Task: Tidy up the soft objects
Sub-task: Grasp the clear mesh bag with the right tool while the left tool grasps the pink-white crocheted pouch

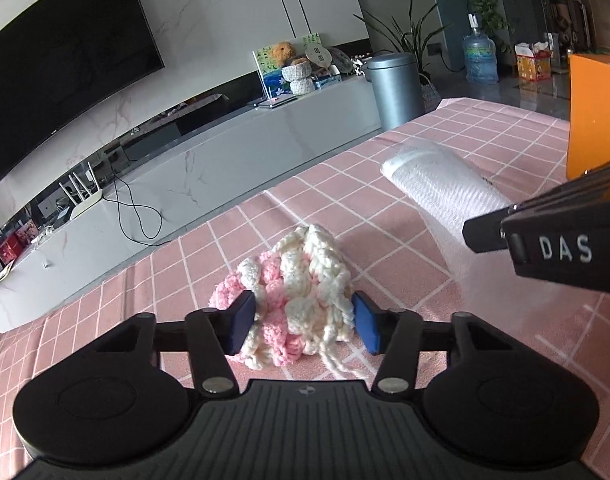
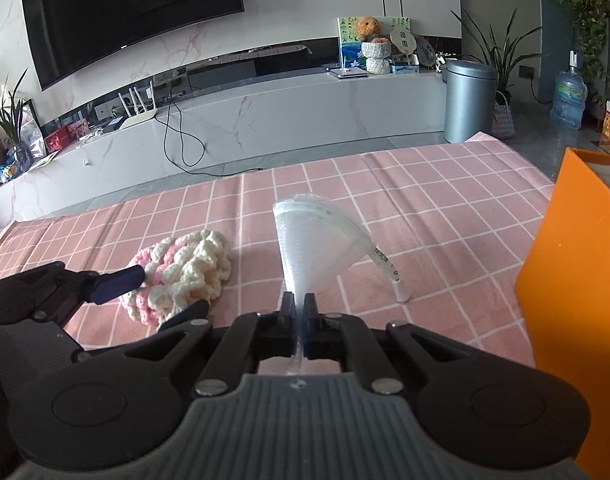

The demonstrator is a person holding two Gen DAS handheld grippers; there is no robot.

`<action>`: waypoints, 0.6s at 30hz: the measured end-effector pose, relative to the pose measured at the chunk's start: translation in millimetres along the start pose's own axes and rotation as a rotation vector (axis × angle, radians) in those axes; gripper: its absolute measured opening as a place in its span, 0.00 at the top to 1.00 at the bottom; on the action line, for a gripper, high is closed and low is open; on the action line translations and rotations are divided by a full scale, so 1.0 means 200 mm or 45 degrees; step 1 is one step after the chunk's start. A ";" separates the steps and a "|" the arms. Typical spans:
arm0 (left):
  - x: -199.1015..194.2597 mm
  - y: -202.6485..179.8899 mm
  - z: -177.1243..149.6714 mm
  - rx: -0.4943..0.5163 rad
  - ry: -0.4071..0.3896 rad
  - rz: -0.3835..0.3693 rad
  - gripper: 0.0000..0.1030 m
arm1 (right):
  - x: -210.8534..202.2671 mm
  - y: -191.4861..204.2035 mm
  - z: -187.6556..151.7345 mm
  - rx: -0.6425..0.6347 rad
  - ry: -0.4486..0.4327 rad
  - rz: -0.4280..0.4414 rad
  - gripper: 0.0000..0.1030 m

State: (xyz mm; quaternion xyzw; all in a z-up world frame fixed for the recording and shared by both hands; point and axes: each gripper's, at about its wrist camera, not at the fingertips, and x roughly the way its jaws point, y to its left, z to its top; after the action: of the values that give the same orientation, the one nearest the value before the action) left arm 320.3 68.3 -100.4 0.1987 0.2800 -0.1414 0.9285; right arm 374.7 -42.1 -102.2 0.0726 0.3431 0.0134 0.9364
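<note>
Open pink checked tablecloth (image 2: 445, 208) at twelve o'clock, nothing blocking; tall orange box (image 2: 577, 280) walls off three o'clock; fluffy pink-and-cream yarn bundle (image 2: 185, 276) crowds nine o'clock.

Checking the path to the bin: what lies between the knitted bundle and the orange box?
The white bubble-wrap roll, pinched at its near end by the right gripper, lies between the knitted bundle and the orange box; the right wrist view shows it.

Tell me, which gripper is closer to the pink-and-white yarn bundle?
Left. The left gripper has its fingers on both sides of the yarn bundle; the right gripper is off beside it, pinching the clear plastic bag.
</note>
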 end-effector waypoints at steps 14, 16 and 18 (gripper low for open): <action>-0.15 0.02 0.03 -0.093 -0.051 -0.016 0.84 | -0.10 0.01 -0.01 -0.020 -0.015 0.027 1.00; -0.18 0.03 0.04 -0.120 -0.051 -0.012 0.84 | -0.13 0.01 -0.01 -0.026 -0.021 0.035 1.00; -0.23 0.03 0.04 -0.140 -0.059 -0.003 0.84 | -0.17 0.01 -0.01 -0.029 -0.025 0.044 1.00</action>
State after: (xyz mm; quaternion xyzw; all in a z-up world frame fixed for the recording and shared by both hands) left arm 289.7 77.2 -67.0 0.1437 0.2660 -0.1313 0.9441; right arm 348.0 -43.0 -81.4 0.0682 0.3324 0.0328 0.9401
